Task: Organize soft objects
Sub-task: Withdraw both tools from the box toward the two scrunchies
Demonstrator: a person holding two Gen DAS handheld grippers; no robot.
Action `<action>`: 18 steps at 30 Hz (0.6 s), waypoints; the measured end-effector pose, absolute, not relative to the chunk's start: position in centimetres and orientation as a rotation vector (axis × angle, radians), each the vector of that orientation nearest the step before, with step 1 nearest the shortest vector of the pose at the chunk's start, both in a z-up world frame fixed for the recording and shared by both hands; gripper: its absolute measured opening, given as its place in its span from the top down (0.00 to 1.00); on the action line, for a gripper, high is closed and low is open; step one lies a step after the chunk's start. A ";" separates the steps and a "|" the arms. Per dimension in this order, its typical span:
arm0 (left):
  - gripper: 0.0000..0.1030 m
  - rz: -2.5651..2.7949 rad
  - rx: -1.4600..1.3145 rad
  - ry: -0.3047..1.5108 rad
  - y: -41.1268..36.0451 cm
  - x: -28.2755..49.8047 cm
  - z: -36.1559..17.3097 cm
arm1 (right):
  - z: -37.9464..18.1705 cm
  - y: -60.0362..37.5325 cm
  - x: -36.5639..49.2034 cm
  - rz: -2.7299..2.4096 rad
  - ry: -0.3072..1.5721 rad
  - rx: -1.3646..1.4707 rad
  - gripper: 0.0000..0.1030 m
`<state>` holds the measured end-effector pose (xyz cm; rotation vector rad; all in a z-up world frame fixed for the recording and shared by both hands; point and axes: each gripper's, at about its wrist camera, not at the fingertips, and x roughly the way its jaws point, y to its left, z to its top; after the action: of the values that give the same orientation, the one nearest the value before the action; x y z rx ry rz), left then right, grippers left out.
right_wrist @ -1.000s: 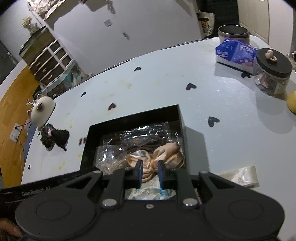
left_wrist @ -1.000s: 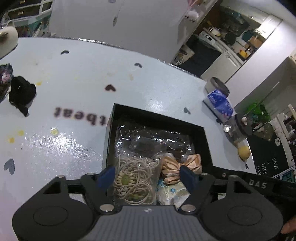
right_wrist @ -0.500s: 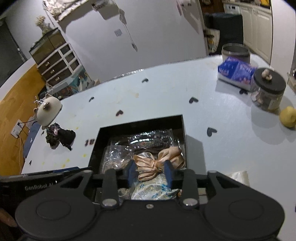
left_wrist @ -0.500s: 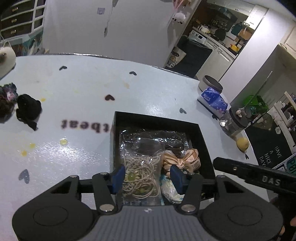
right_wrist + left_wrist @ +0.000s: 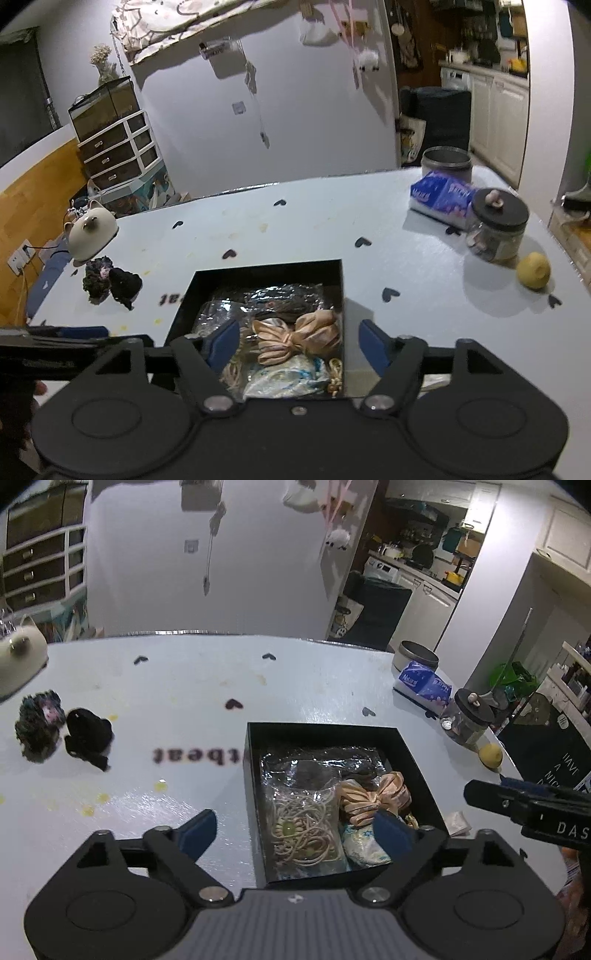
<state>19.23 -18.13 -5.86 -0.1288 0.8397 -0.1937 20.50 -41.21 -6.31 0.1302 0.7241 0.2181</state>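
While two dark soft bundles [image 5: 62, 733] lie far left on the table [image 5: 184, 686], the left tool [image 5: 295, 830] hangs over the near edge of the black box [image 5: 321, 731], jaws spread wide and empty. Inside the box: bagged cream cords [image 5: 303, 827], a peach bow [image 5: 373, 797], a blue-white pouch [image 5: 360, 843]. Right tool [image 5: 295, 345] likewise spread wide, gripping nothing, above the box; jar [image 5: 498, 229] and lemon [image 5: 533, 269] far right.
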 end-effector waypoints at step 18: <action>0.00 -0.189 -0.084 0.737 -16.2 15.7 -6.2 | -6.3 -40.5 15.9 0.136 0.570 0.016 0.00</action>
<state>15.66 -16.21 -6.19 -0.0842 0.7367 -0.1894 15.94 -40.53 -6.33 0.0161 0.5702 0.1357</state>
